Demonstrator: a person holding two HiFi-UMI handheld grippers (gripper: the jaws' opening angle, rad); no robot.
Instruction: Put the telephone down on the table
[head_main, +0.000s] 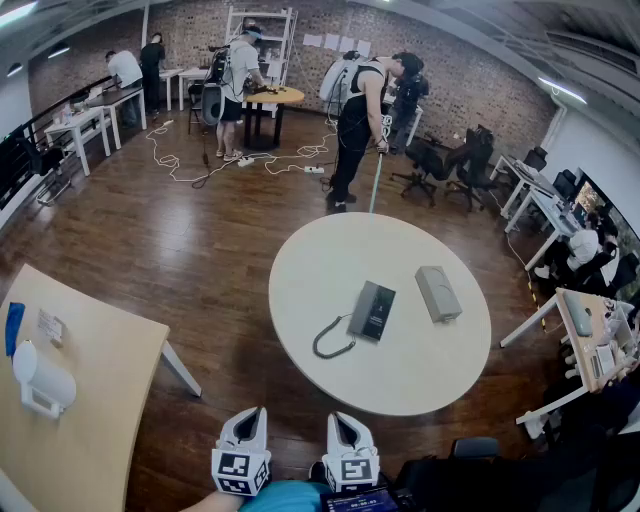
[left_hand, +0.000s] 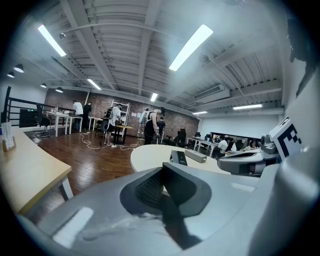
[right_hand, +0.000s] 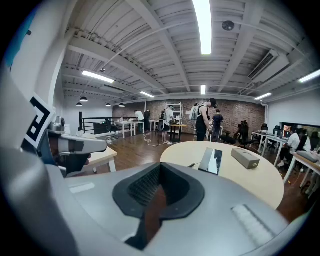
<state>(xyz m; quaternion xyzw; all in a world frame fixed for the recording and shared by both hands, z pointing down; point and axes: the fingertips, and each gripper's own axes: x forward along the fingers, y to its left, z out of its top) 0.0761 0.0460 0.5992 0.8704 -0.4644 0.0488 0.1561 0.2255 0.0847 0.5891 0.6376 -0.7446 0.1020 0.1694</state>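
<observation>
- Near: both claws are low in the head view, close to your body and short of the round surface. The left claw is pressed together with nothing in it. The right claw is likewise closed and empty.
- Middle: the telephone already lies on the round surface, around its centre and well apart from both claws. Its cord loops toward the near edge. A grey box sits just beside the telephone on the far right.
- My read is that the put-down looks done, or there is nothing left to carry.
- Risk 1: if you reach in with the claws closed, you will shove the telephone, not pinch it. It could slide into the box.
- Risk 2: the cord loop is the first thing in your path. A claw tip that hooks it would drag the set toward the rim.
- Far: there are people and loose floor cables beyond. Neither bears on the task unless you step forward.
</observation>
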